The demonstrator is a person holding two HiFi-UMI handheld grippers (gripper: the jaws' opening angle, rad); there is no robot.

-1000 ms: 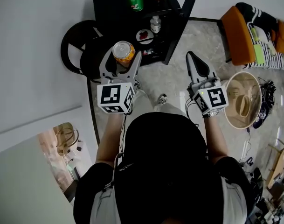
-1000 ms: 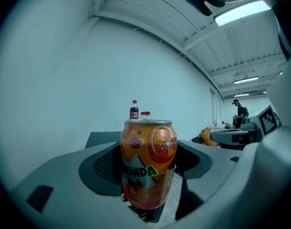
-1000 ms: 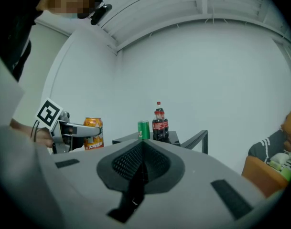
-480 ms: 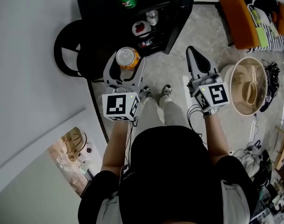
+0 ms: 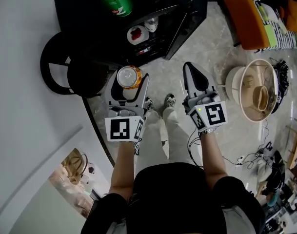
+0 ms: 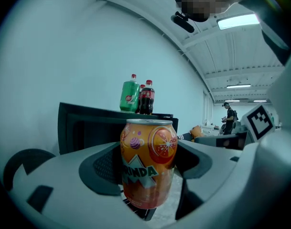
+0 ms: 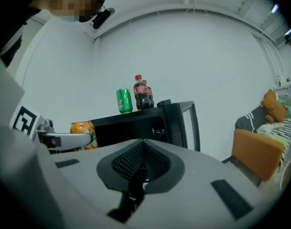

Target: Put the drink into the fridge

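Orange can (image 6: 147,161): upright, clamped between the jaws of left hand-held gripper (image 5: 128,82), likely kept level for shelving. Fridge (image 5: 89,13): ahead, door open. Right hand-held gripper (image 5: 191,70): jaws together, empty, spare.

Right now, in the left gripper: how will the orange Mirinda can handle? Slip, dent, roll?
The orange Mirinda can is glossy and round, so it may twist or slip in the left gripper. Its thin metal wall probably dents if squeezed hard. Held upright now; laid sideways it would likely roll.
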